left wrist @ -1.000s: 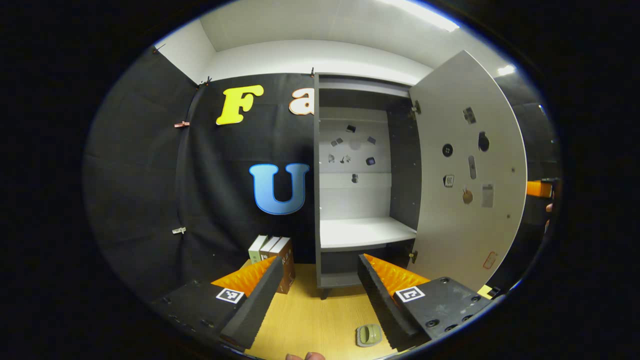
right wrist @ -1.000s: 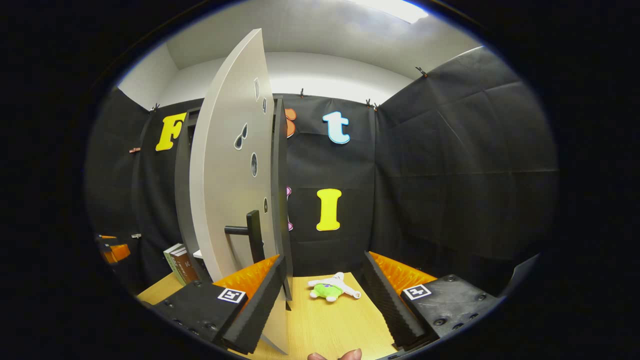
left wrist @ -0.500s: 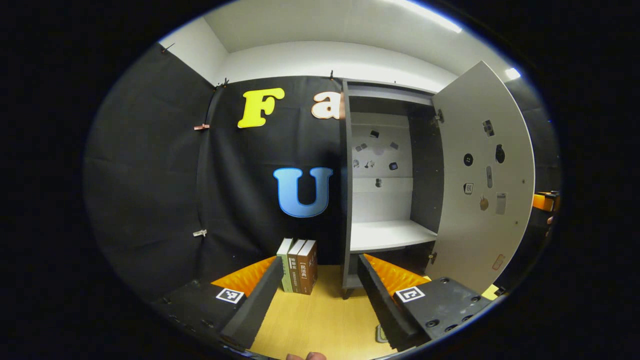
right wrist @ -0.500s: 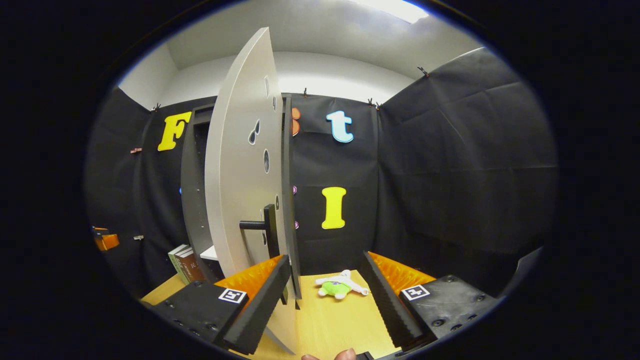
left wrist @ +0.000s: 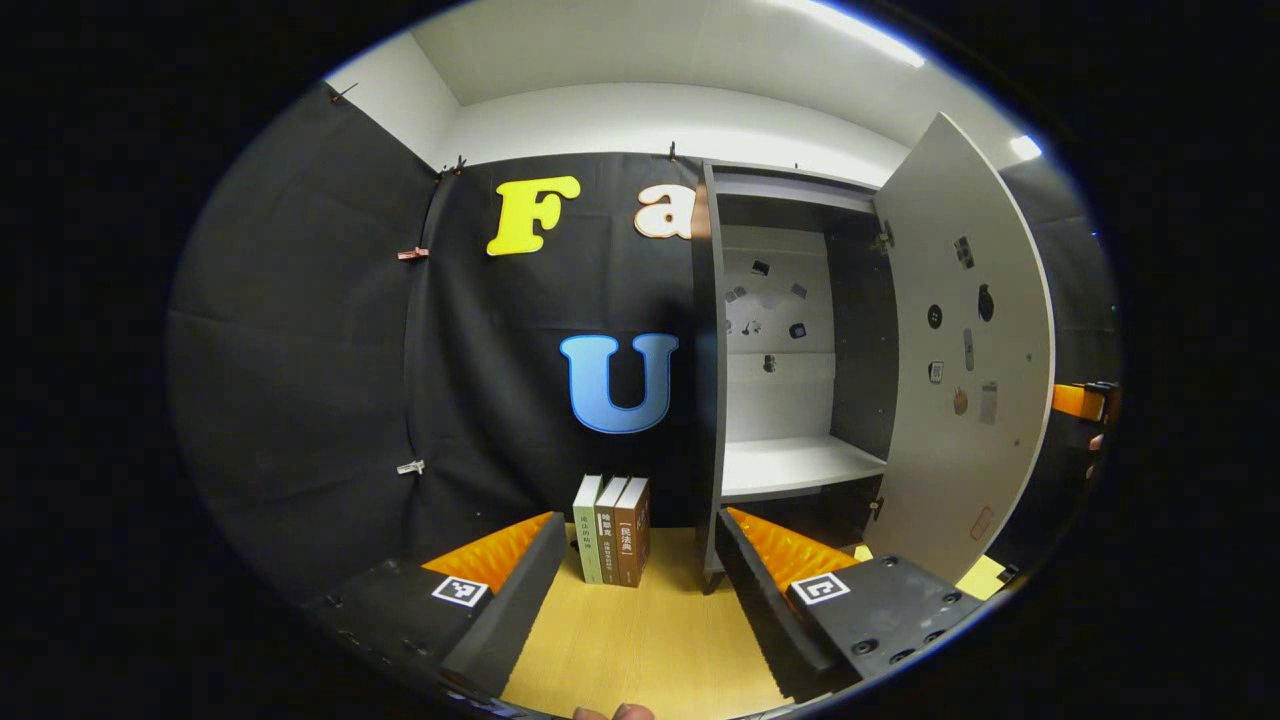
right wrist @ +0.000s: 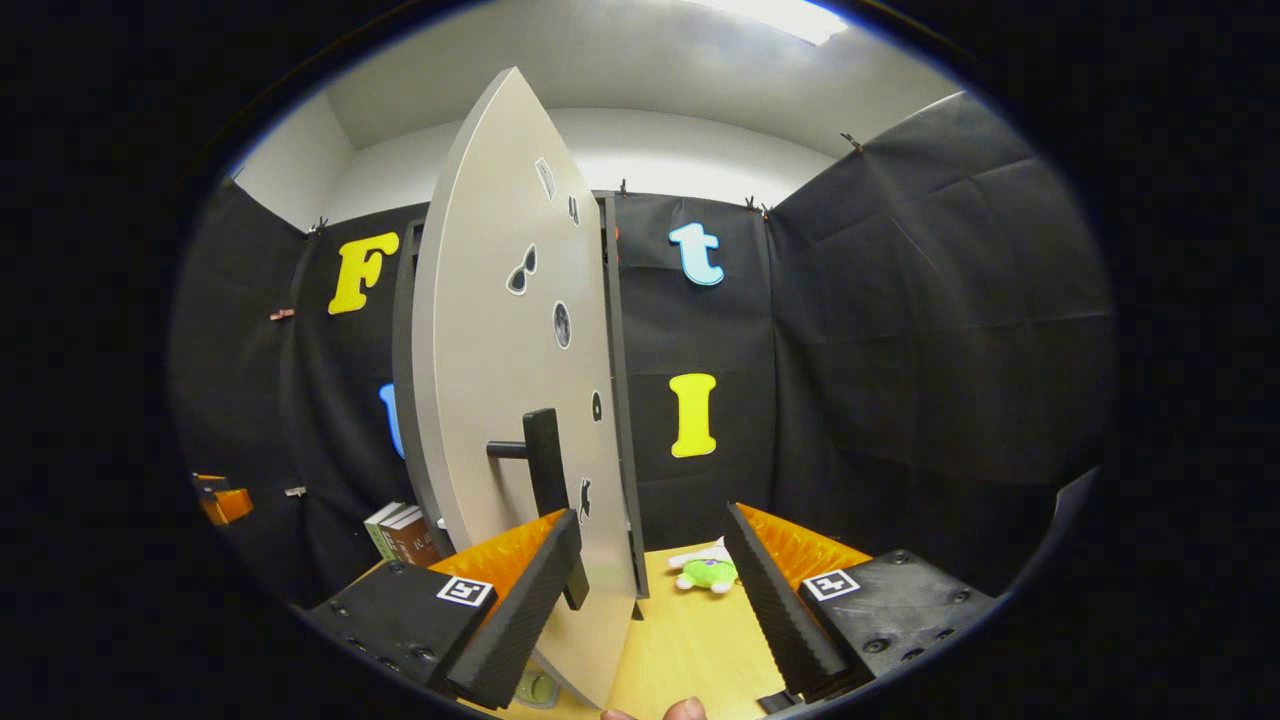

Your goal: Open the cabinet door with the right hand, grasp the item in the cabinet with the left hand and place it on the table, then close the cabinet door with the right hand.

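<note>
While the cabinet door swings further toward closed, I line my right gripper, jaws wide and empty, beside its handle; my left gripper hangs wide, the small green item already on the table.

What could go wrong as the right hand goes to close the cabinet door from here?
The right gripper is open with the door handle just left of its gap, ungripped, so a push could glance off the door's edge. The door's bottom corner swings low over the small green item on the table and might knock it. The left gripper sits before the cabinet opening, possibly in the door's path.
</note>
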`<state>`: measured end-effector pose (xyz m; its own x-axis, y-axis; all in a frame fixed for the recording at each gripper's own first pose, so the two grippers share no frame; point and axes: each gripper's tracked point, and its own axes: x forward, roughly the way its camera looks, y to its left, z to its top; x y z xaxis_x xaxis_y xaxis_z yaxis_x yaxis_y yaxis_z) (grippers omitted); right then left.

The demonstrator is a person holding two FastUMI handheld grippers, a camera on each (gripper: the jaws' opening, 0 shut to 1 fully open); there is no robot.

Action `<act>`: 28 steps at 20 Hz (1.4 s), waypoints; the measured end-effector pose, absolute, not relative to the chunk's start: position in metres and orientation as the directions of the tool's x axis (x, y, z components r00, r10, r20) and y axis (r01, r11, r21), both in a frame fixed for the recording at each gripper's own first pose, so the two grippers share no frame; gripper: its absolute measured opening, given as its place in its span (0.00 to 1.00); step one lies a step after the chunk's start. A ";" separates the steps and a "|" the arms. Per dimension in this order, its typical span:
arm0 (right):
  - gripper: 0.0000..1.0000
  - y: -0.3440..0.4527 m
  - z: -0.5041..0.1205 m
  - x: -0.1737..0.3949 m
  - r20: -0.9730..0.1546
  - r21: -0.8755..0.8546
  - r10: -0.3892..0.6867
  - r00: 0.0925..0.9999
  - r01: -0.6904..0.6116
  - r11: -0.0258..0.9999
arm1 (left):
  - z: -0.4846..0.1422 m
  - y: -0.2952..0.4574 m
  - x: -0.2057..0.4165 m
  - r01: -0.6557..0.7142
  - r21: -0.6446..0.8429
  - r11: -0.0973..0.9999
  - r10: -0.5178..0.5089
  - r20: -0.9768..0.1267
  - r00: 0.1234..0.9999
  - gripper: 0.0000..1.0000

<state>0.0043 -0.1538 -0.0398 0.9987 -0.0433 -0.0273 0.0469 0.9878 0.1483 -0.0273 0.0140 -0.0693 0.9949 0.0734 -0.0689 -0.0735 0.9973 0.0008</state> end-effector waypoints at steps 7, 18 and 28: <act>0.98 -0.089 -0.042 0.016 -0.031 0.161 0.072 0.997 -0.066 0.985 | -0.068 0.022 -0.028 -0.068 0.019 0.997 0.069 -0.062 0.996 0.94; 1.00 -0.012 -0.050 0.030 -0.049 0.151 0.198 0.979 -0.189 0.970 | -0.072 0.024 -0.021 -0.064 0.006 0.998 0.064 -0.072 0.995 0.94; 0.98 -0.046 -0.060 0.019 -0.064 0.149 0.127 0.990 -0.116 0.982 | -0.072 0.012 -0.022 -0.052 -0.006 0.999 0.051 -0.068 0.996 0.94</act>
